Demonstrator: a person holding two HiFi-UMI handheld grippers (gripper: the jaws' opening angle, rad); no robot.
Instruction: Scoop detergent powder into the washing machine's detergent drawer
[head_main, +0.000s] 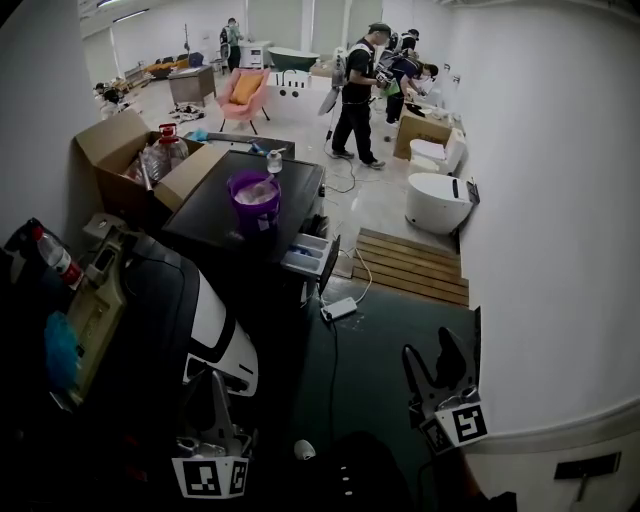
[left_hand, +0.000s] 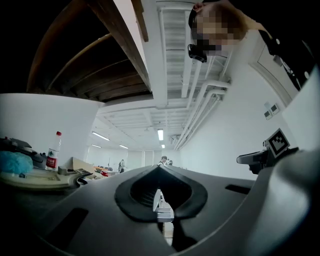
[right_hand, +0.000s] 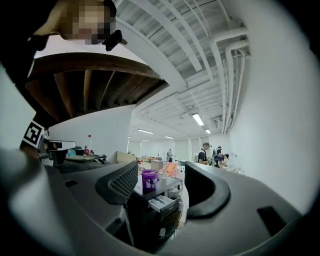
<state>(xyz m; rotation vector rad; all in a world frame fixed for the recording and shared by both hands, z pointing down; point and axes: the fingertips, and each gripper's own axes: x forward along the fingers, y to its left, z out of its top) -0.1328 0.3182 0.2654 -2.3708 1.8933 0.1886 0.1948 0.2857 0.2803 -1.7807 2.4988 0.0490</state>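
Right now your left claw (head_main: 214, 385) is pressed together: in the left gripper view its pads meet at the tip, and nothing is pinched between them. Your right claw (head_main: 428, 346) is spread wide and empty. Its own view shows open air between the two jaws, with the task's things far off in that gap.

The washing machine (head_main: 215, 215) stands well ahead of both claws, up and to the left of the right claw and nearly straight ahead of the left one. Its detergent drawer (head_main: 308, 256) is pulled out at the corner of the machine nearest the right claw, well apart from either claw. The purple bucket (head_main: 255, 200) stands upright on the machine's dark top, just beyond the drawer as seen from your claws, with something pale inside it.

Farther off, left of the bucket, an open cardboard box (head_main: 125, 150) holds bottles. Ahead of the right claw lie wooden slats (head_main: 412, 266) on the floor, with a white toilet (head_main: 438, 203) beyond them.
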